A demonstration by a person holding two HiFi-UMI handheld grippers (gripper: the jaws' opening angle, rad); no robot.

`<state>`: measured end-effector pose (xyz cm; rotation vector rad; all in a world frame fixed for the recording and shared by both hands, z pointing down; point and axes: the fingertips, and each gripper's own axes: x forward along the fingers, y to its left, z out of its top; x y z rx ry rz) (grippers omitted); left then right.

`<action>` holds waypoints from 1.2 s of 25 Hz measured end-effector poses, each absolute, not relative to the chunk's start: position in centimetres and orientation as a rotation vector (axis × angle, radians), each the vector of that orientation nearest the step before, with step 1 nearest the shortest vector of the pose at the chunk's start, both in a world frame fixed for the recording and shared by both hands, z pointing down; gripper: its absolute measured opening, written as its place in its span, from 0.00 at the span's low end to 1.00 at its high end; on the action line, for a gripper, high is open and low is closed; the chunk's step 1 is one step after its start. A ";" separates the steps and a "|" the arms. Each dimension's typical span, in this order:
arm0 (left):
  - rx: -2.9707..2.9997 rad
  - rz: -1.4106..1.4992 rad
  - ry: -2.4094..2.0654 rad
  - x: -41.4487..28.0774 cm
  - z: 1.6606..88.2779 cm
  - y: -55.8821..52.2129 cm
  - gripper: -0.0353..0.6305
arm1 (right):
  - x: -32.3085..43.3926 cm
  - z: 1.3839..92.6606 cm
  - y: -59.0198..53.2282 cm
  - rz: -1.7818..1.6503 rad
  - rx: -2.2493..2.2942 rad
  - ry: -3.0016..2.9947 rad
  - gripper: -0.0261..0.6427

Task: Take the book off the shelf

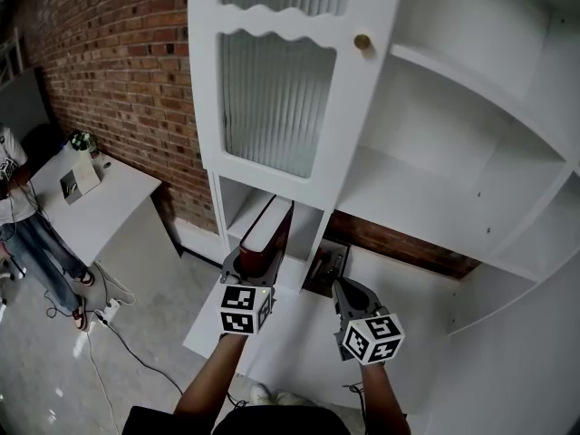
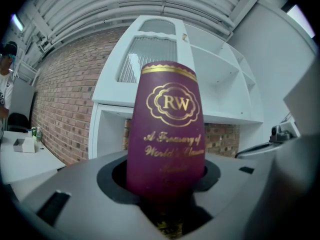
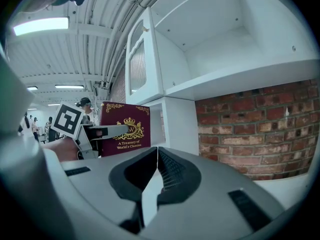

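Left gripper (image 1: 247, 272) is clamping the maroon book (image 1: 269, 228) across its covers and holding it upright at the mouth of the white cabinet's (image 1: 299, 80) low compartment. Right gripper (image 1: 340, 288) is hanging just beside it, jaws pressed together, gripping nothing.

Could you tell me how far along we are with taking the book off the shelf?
Done: the left gripper is clamped on the maroon book. In hand: the book leans out at the front of the shelf's low compartment. Left: drawing it fully clear. The right gripper is shut, empty.
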<state>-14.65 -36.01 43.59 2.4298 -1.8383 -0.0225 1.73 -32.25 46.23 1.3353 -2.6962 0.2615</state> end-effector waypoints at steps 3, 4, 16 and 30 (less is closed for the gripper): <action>2.421 -0.027 -1.845 -15.2 43.6 -35.3 0.41 | 1.0 46.2 -31.8 0.255 1.315 -2.703 0.07; 2.417 -0.029 -1.849 -15.4 43.6 -35.0 0.41 | 0.7 46.2 -31.7 0.253 1.308 -2.707 0.07; 2.370 -0.023 -1.893 -18.3 44.8 -31.9 0.41 | -2.8 46.6 -30.4 0.235 1.224 -2.759 0.07; 2.287 -0.045 -1.964 -17.2 44.6 -29.2 0.41 | -2.4 44.9 -29.6 0.188 1.107 -2.820 0.07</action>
